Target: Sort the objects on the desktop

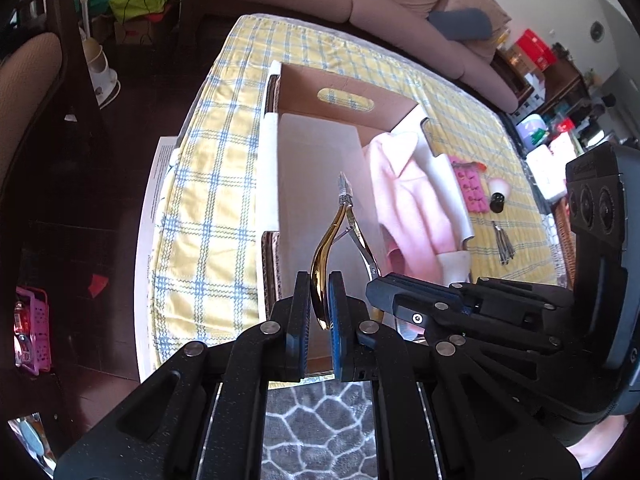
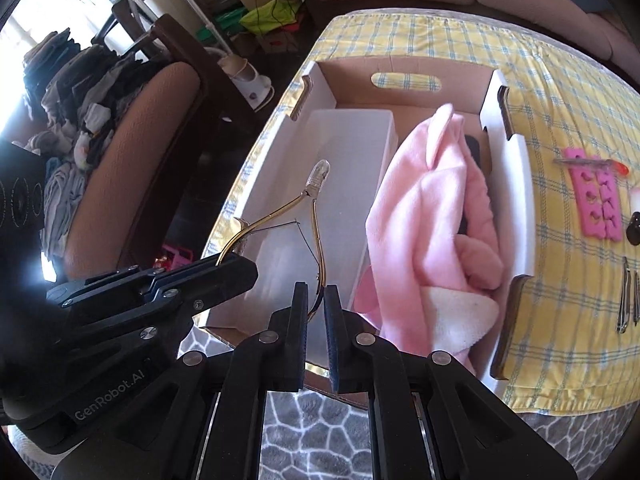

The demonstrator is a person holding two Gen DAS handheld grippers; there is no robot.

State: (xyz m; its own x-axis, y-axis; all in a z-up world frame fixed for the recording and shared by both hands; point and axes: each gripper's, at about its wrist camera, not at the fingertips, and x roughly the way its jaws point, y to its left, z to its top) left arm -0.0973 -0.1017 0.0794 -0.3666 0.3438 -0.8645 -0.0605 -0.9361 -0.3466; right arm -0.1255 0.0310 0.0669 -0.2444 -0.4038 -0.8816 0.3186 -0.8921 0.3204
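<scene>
step: nippers (image 1: 340, 232) carried over box (image 1: 276, 80), near its front edge
left gripper (image 1: 319, 312): clamped on gold handle
right gripper (image 2: 316, 308): clamped on other handle
next: lower into white tray (image 2: 352, 152), release both

You are working in strong daylight that pours in from the upper left of the right wrist view, where the window (image 2: 16, 40) blows out to pure white and throws a hazy flare over the left gripper's body (image 2: 24, 264). The yellow checked cloth (image 1: 208, 152) and the white box insert (image 1: 320, 168) read bright and sharp, while the floor (image 1: 80, 184) at left sinks into deep shadow. Both fisheye pictures bend straight edges hard and go black at the corners, and you see bright glints on the gold nipper handle (image 1: 322, 264).
</scene>
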